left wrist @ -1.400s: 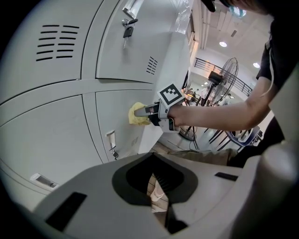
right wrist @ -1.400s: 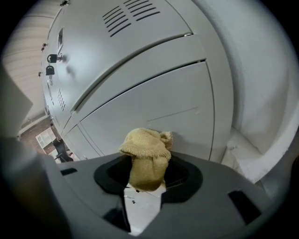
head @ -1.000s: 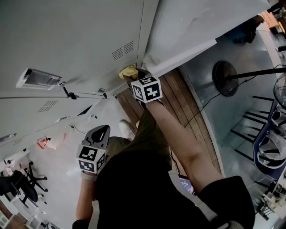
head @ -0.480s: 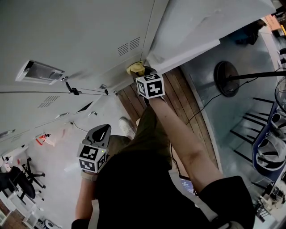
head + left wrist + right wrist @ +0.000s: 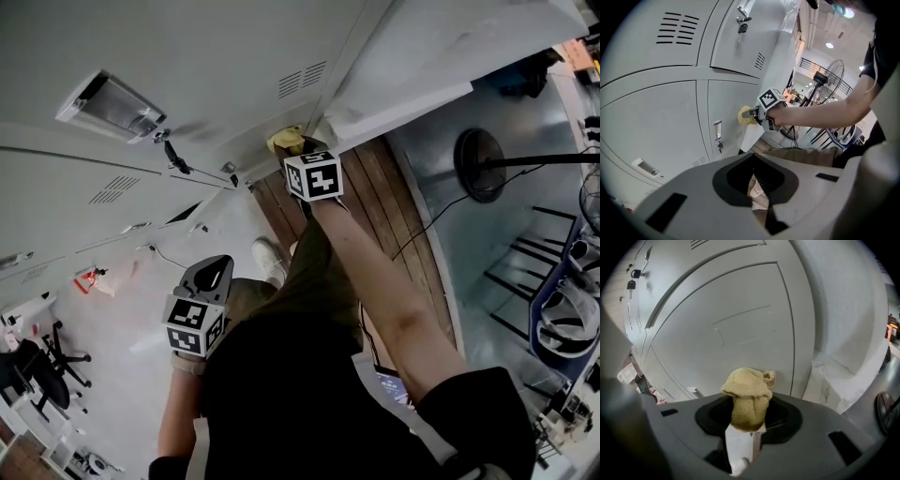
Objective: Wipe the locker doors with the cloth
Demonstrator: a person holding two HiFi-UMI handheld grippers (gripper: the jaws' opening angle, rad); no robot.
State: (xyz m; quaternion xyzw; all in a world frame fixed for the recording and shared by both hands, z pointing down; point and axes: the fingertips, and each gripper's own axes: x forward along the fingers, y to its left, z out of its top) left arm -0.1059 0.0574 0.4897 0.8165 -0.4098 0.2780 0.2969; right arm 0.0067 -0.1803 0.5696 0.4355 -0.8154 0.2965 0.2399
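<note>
Left gripper [image 5: 210, 277]: held low beside the person's leg, well apart from the lockers. Its own view shows the fingers [image 5: 758, 201] closed together on nothing. Position unchanged from a second ago.

Right gripper [image 5: 298, 150]: at the end of an outstretched arm, fingers clamped on the cloth [image 5: 284, 141]. A second ago it sat closer under the vent slots [image 5: 302, 80]; it is now a little farther from them, near the door's edge by the wall.

Cloth: yellow, bunched, pressed against a grey locker door [image 5: 216, 56]. The right gripper view shows it bulging out above the fingers [image 5: 743, 439], its top touching the door panel [image 5: 736, 324]. The left gripper view shows the same cloth [image 5: 746, 116] from the side, between the right gripper [image 5: 754, 114] and the door, to the right of a small lock plate [image 5: 717, 130].

Locker doors [image 5: 656, 122]: several, grey. Only the left gripper view shows a key [image 5: 742, 23] hanging in an upper lock.

Floor: wooden boards [image 5: 375, 206] below the lockers, seen in the head view alone, with a shoe [image 5: 267, 262] and a round stand base [image 5: 483, 164] farther off.
</note>
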